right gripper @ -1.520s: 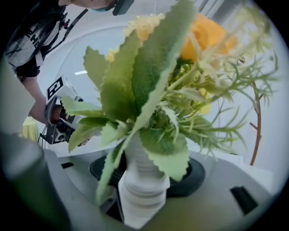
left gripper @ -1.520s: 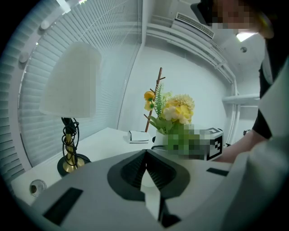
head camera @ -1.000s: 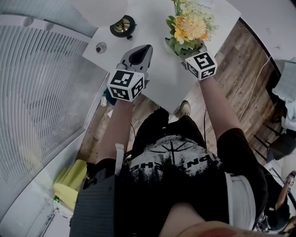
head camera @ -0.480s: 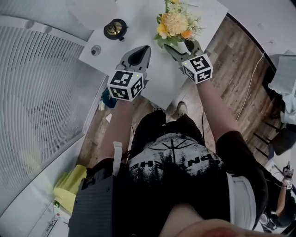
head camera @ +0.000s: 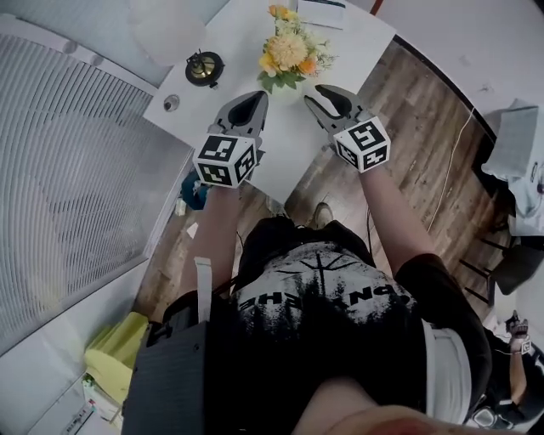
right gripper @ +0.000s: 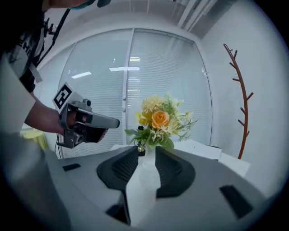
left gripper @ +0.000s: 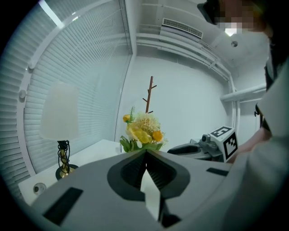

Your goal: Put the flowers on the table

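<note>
Flowers (head camera: pixel 289 53) stand on the table (head camera: pixel 299 149); a stray swing of the empty, half-wide right gripper (head camera: pixel 318 92), jaws just narrowing, or the pinched-together left gripper (head camera: pixel 257 96) could topple them.

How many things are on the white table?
4: lamp at the left, small round thing by the edge near it, flowers in the middle, booklet at the far side. More may lie off frame.

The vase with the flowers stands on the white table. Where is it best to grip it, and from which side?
Probably the body of the white vase, just under the leaves, coming in level from the near edge of the table. The vase stands upright and narrow, so two jaws can close across it. The flowers spread wide above it and block a reach from the top.
</note>
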`<state>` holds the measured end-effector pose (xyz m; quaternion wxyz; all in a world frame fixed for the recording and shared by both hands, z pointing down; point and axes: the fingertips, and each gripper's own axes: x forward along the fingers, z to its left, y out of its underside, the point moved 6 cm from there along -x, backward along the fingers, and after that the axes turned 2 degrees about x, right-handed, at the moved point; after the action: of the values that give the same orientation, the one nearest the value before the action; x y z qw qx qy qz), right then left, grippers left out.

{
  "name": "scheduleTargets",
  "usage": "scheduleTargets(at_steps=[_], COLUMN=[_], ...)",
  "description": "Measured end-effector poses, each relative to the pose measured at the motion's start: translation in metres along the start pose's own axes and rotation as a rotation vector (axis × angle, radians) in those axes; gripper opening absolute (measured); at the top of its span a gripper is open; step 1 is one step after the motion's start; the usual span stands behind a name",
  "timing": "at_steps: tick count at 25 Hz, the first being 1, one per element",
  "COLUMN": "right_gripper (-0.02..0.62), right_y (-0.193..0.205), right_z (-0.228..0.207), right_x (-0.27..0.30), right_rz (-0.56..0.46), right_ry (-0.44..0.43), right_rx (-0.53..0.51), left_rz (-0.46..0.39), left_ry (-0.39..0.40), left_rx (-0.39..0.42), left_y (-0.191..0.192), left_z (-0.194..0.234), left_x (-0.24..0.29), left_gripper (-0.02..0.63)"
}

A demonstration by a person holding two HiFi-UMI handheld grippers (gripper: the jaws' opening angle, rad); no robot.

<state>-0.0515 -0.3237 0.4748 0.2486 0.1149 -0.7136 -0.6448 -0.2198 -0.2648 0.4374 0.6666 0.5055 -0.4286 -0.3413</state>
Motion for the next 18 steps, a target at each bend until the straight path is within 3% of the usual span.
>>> scheduleTargets(at_steps=[6, 18], right_gripper=[0.034, 0.02], right_y=[-0.034, -0.056], right_z=[0.001, -0.002], right_x=[-0.031, -0.09], right_rz=[-0.03, -0.064], right_ry=[-0.066, -0.083], right_rx=[-0.017, -0.093], left_rz=[-0.025, -0.054], left_ry=[-0.005, -0.053], left_rx=[0.031, 0.068], left_y=[-0.014, -0.019], left_z=[-0.026, -0.069], left_x=[0.004, -0.001], left_gripper=[0.012, 0.012])
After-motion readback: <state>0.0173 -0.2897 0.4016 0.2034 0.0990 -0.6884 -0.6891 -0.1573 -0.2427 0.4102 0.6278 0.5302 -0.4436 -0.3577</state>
